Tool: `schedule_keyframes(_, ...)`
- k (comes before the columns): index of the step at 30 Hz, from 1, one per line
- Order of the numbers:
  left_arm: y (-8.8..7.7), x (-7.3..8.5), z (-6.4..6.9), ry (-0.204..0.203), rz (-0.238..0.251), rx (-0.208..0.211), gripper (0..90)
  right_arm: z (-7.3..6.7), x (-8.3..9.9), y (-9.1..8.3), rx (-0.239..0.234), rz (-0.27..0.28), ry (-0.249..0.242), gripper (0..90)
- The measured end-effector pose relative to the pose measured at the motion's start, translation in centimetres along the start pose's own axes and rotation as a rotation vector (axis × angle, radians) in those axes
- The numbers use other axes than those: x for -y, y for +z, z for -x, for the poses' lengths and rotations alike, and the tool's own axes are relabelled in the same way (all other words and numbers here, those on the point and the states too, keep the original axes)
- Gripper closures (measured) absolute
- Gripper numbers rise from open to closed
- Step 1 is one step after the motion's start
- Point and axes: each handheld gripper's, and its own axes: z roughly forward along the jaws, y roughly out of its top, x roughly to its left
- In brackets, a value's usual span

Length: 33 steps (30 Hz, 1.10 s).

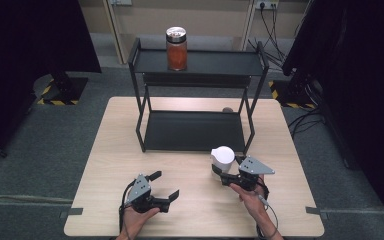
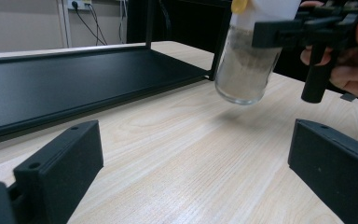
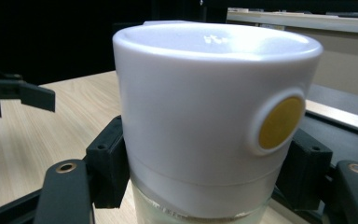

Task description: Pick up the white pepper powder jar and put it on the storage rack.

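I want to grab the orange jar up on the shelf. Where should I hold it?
Probably around the glass body of the orange jar, just under its silver lid. It stands upright on the top shelf with nothing beside it, so bring a hand-held gripper in level from the front, jaws either side. The round, straight wall suits flat pads.

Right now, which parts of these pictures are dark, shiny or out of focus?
High view: the side areas are nearly black, and the table is evenly lit. Left gripper view: the lifted glass jar throws a soft shadow on the wood, and the near tongs look slightly blurred. Right gripper view: the jar's white cap has glare on its top, against a dark background.
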Motion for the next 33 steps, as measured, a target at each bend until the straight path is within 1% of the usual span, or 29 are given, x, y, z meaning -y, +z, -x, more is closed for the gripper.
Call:
schedule_keyframes(9,0.0,0.0,0.0,0.001,-0.002,-0.001,2.5,0.3,-1.9,-0.3,0.000,0.010,-0.004,30.7)
schedule_keyframes(14,0.2,0.0,0.1,0.003,-0.006,-0.002,2.5,0.4,-3.4,-0.3,-0.005,0.039,-0.003,30.7)
schedule_keyframes(20,0.2,0.0,0.1,0.003,-0.005,-0.001,2.5,0.3,-6.1,0.2,-0.003,0.033,-0.035,30.7)
schedule_keyframes(24,0.1,0.0,0.1,0.003,-0.005,-0.002,2.5,0.6,-7.8,0.5,-0.015,0.031,-0.028,30.7)
schedule_keyframes(27,0.1,0.0,0.1,0.003,-0.006,-0.002,2.5,0.7,-9.2,0.7,-0.020,0.026,-0.039,30.7)
schedule_keyframes(30,0.1,0.0,0.1,0.003,-0.006,-0.001,2.4,0.9,-10.5,0.9,-0.026,0.026,-0.039,30.7)
schedule_keyframes(33,0.1,0.0,0.1,0.003,-0.007,-0.002,2.5,1.3,-11.9,1.1,-0.036,0.026,-0.026,30.7)
